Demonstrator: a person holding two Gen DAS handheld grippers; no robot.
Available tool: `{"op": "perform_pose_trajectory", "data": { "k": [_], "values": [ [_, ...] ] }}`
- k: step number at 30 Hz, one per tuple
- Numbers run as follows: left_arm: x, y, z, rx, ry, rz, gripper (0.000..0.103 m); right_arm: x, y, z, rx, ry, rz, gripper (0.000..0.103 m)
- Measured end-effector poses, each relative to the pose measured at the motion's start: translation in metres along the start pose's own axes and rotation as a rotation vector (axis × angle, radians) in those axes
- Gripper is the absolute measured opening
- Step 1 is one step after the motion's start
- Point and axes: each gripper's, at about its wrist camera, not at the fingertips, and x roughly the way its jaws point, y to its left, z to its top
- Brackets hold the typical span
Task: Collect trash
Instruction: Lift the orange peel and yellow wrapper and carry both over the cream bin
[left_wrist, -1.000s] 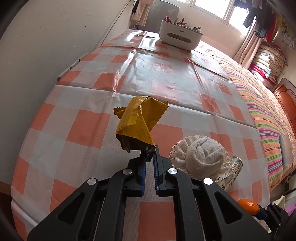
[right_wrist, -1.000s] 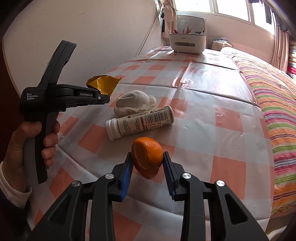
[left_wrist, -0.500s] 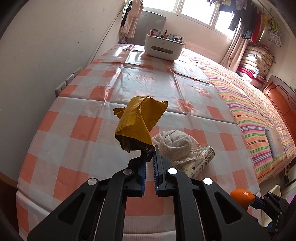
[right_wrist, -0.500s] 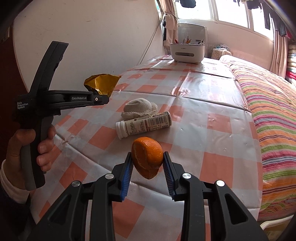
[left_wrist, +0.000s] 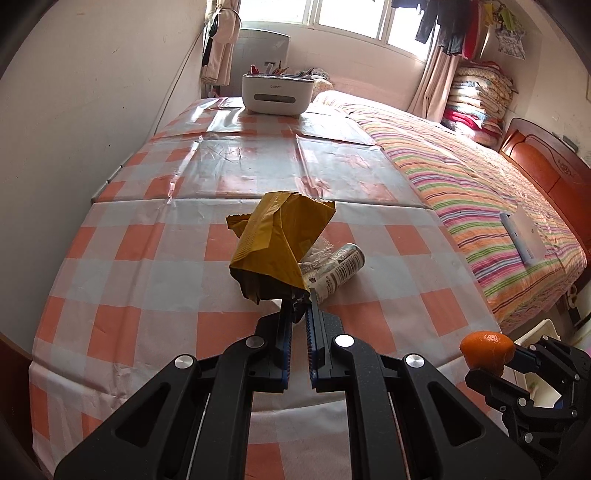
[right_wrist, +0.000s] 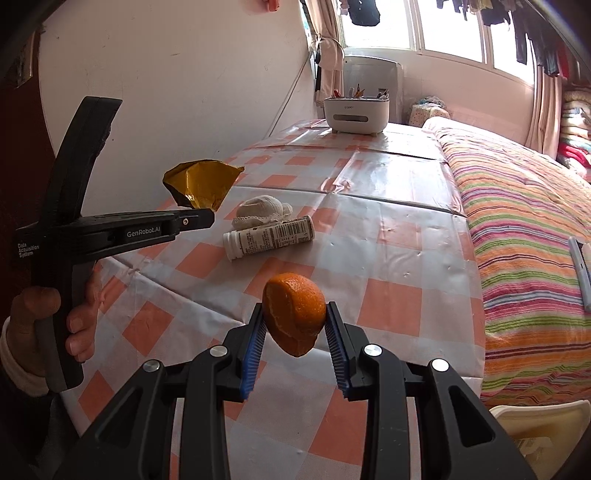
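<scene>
Trash fills both tools at once, which suggests the person means to carry two pieces away in a single trip. From the left wrist view, the left gripper (left_wrist: 300, 314) is clamped tight on the lower corner of a crumpled yellow wrapper (left_wrist: 275, 247), pinched by its edge so the light foil stands up above the jaws, clear of the checked tablecloth (left_wrist: 147, 266). Behind the wrapper a white bottle (left_wrist: 341, 271) lies on its side with a lace-edged cloth (left_wrist: 320, 248) tucked against it; both rest on the table, untouched, and the cloth may not be trash at all. At the lower right the right gripper (left_wrist: 517, 360) shows off the table's near edge with the orange peel (left_wrist: 487, 349) in it. From the right wrist view, that gripper's blue pads (right_wrist: 255, 343) press on either side of the cupped orange peel (right_wrist: 293, 314), held across its width so the hollow shell is not crushed, above the table's near corner. The person's hand (right_wrist: 55, 325) grips the left tool's handle at the left, wrapper (right_wrist: 199, 182) aloft. A pale container (right_wrist: 543, 428) peeks in at the lower right, perhaps the bin, though too little shows to say.
</scene>
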Motion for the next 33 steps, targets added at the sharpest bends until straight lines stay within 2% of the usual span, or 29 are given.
{"op": "perform_pose_trajectory", "data": {
  "k": [19, 33],
  "values": [
    [-0.017, -0.073, -0.022, 0.142, -0.009, -0.094, 0.007, -0.053, -0.038, -0.023, 0.050, -0.048, -0.105, 0.032],
    [-0.028, -0.131, -0.041, 0.242, -0.006, -0.194, 0.007, -0.098, -0.083, -0.050, 0.168, -0.104, -0.210, 0.032]
  ]
}}
